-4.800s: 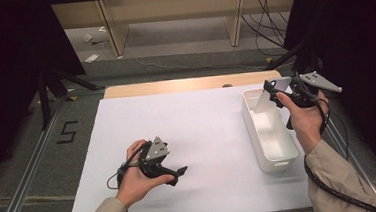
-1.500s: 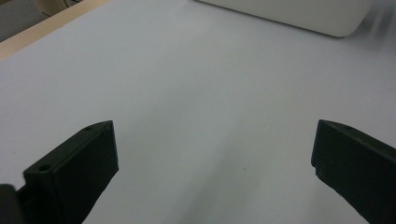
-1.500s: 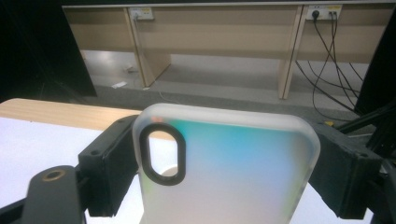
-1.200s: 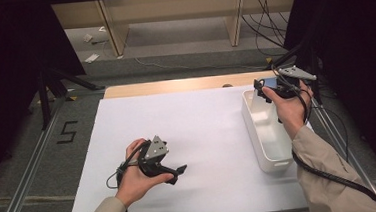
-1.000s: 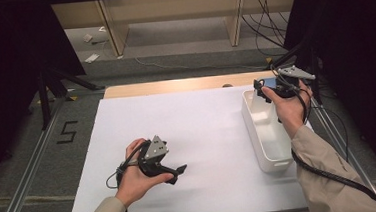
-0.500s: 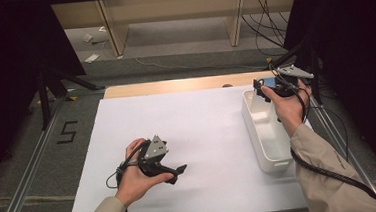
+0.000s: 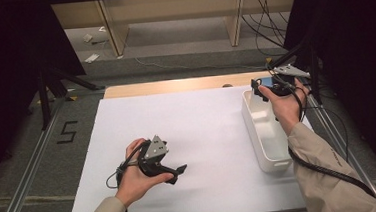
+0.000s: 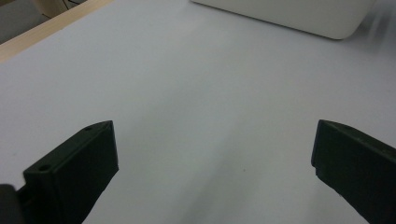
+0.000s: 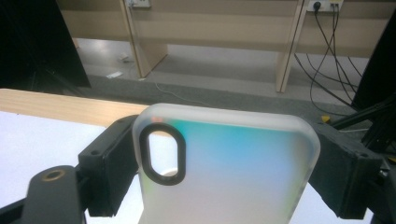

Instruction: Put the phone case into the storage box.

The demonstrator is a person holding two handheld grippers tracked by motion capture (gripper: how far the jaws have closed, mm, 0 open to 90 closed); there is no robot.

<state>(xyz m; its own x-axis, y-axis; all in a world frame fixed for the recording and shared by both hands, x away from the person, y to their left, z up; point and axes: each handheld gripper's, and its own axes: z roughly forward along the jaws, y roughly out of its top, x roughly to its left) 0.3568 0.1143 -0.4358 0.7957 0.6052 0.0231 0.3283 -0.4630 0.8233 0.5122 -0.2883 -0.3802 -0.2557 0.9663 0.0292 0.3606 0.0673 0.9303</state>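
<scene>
Phone case clamped in the right gripper — frosted translucent shell with a blue-green sheen and a black-rimmed oval camera cutout near its upper left, as the right gripper view shows it. Both black jaws press on the case's long sides, spread wide to take its full width. Case stands roughly upright in that view, top edge level, lower part running out of frame

From the high view, the right gripper sits over the far end of the white bin, near the far right corner of the white sheet that covers the table. Bin lies lengthwise along the sheet's right edge, near end toward the person. Right hand wraps the gripper from behind; beige sleeve, black cable trailing down along the forearm. Grey plate on top of the gripper points right

Left gripper rests low near the front edge of the sheet, left of centre, held in the left hand with jaws pointing right toward the bin. Left gripper view: jaws spread wide apart, nothing between them — bare white sheet underneath, a corner of the bin at the top of that view

Strip of wooden table edge shows beyond the sheet's far edge
</scene>
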